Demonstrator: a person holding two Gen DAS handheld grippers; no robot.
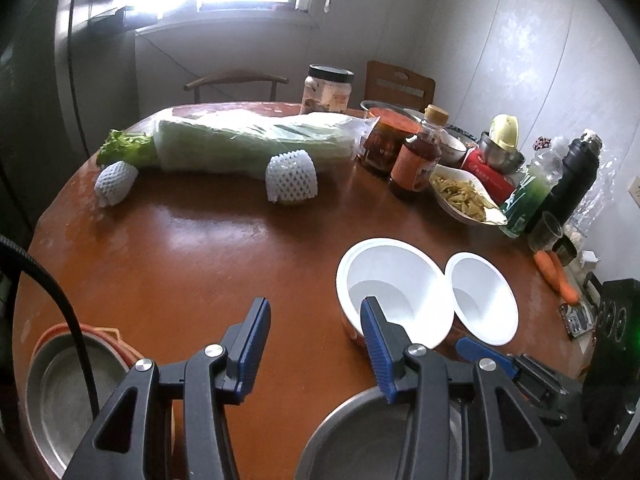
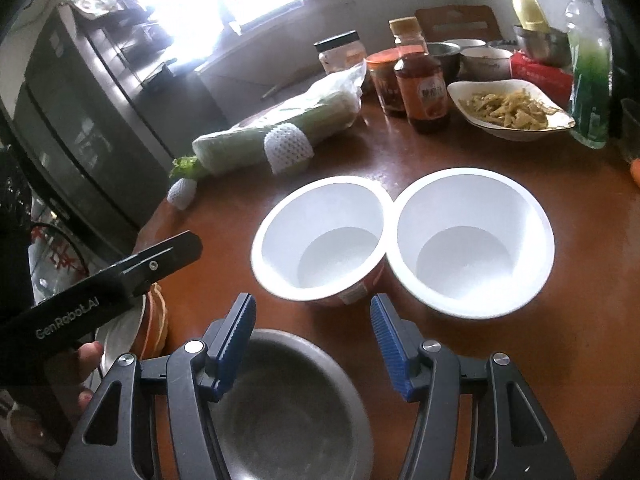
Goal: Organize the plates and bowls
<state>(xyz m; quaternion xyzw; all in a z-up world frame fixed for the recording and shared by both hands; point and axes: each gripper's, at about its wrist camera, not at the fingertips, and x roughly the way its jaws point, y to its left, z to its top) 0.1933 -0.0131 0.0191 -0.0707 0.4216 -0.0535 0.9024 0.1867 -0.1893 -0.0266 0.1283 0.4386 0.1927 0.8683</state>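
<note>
Centrally on the brown round table [image 2: 500,352], two white bowls stand upright with rims touching: the left bowl [image 2: 320,240], which shows a red printed outer wall, and the right bowl [image 2: 474,240]. Both look empty inside. Nearer than them sits a steel bowl [image 2: 288,412], also empty, partly under the right gripper [image 2: 312,344], whose blue-padded fingers are spread wide and hold nothing. The left gripper [image 1: 314,346] hovers just short of the white bowls, its fingers likewise spread apart with nothing between them. At the table's near left edge a steel plate [image 1: 60,396] lies on stacked orange dishes [image 1: 56,332]; the plate is bare.

Farther back, an oval white dish [image 2: 510,110] holds pale yellowish strips of food. Beside it stand an orange-labelled sauce bottle [image 2: 422,88], a red-lidded jar [image 2: 386,80] and a black-lidded jar [image 2: 340,54]. A bagged cabbage [image 2: 280,132] lies across the table's far left, with foam-netted fruit [image 2: 288,148] against it.
</note>
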